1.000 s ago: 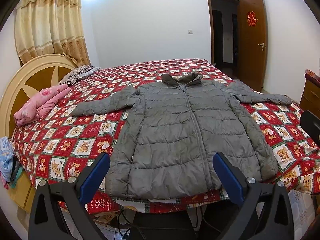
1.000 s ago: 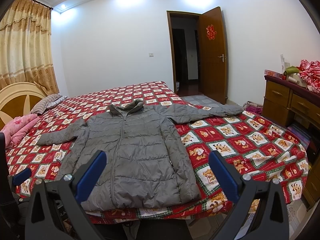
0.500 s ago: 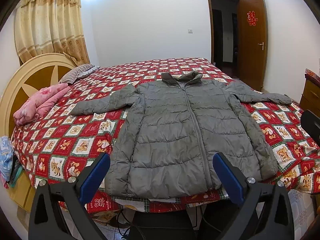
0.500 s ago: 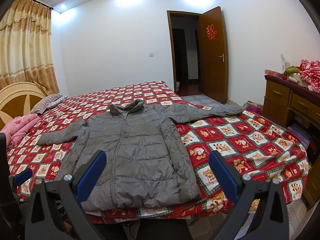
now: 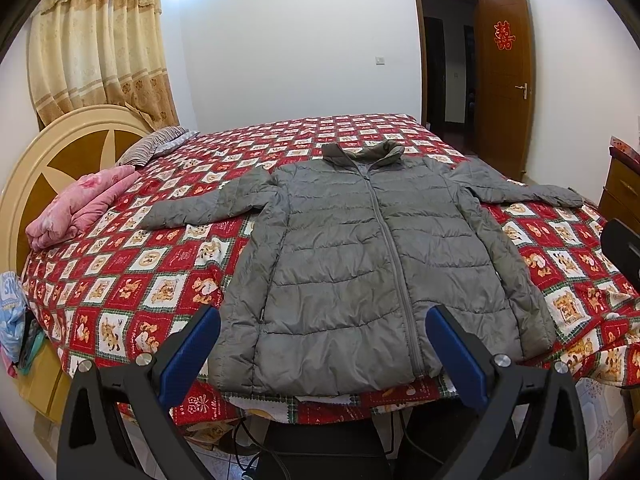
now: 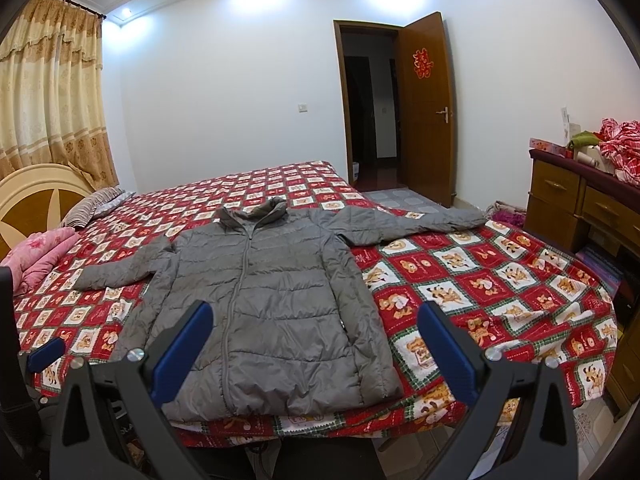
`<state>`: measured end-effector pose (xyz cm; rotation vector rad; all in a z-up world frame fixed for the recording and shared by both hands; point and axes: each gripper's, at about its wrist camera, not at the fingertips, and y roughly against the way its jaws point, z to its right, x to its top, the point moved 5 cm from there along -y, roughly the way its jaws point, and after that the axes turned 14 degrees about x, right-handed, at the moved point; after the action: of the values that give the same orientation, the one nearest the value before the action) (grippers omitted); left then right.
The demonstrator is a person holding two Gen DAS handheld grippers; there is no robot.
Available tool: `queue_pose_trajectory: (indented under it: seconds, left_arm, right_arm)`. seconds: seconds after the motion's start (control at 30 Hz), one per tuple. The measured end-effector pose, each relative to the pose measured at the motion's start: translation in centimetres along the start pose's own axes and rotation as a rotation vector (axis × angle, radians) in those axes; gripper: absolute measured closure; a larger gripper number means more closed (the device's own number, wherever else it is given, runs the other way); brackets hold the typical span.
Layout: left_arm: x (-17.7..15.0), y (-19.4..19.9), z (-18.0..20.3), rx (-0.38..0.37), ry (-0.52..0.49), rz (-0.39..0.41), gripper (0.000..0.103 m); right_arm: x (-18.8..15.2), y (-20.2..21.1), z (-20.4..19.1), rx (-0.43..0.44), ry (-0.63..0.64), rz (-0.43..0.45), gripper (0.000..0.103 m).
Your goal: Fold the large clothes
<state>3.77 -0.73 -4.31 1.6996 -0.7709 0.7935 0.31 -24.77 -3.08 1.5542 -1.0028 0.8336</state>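
A grey quilted jacket (image 5: 360, 264) lies flat and zipped on the bed, front up, collar away from me, both sleeves spread out sideways. It also shows in the right wrist view (image 6: 260, 312). My left gripper (image 5: 322, 324) is open and empty, held off the bed's near edge in front of the jacket's hem. My right gripper (image 6: 314, 320) is open and empty, also short of the hem, toward the jacket's right side. The left gripper's blue fingertip (image 6: 46, 354) shows at the left edge of the right wrist view.
The bed has a red patterned cover (image 5: 132, 280). A folded pink blanket (image 5: 80, 208) and striped pillow (image 5: 154, 146) lie by the headboard (image 5: 44, 160). A wooden dresser (image 6: 580, 208) stands at right. An open door (image 6: 428, 112) is behind.
The left wrist view has drifted very slightly; the jacket and both grippers otherwise look unchanged.
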Motion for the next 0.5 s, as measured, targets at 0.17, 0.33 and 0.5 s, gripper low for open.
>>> queue_pose_trajectory:
  seconds: [0.17,0.33,0.5]
  left_arm:
    - [-0.1,-0.5,0.2,-0.006,-0.007,-0.013,0.001]
    - [0.0,-1.9,0.6,-0.015,-0.015,-0.049,0.001]
    - [0.0,-4.5,1.6,-0.093,-0.027,-0.098,0.001]
  right_arm:
    - [-0.2,-0.1,0.1,-0.003,-0.001,-0.004,0.0]
    - [-0.6,-1.1,0.9,-0.022,-0.016,-0.017,0.0]
    - [-0.6,-3.8,3.0,-0.028,-0.046,-0.066,0.0]
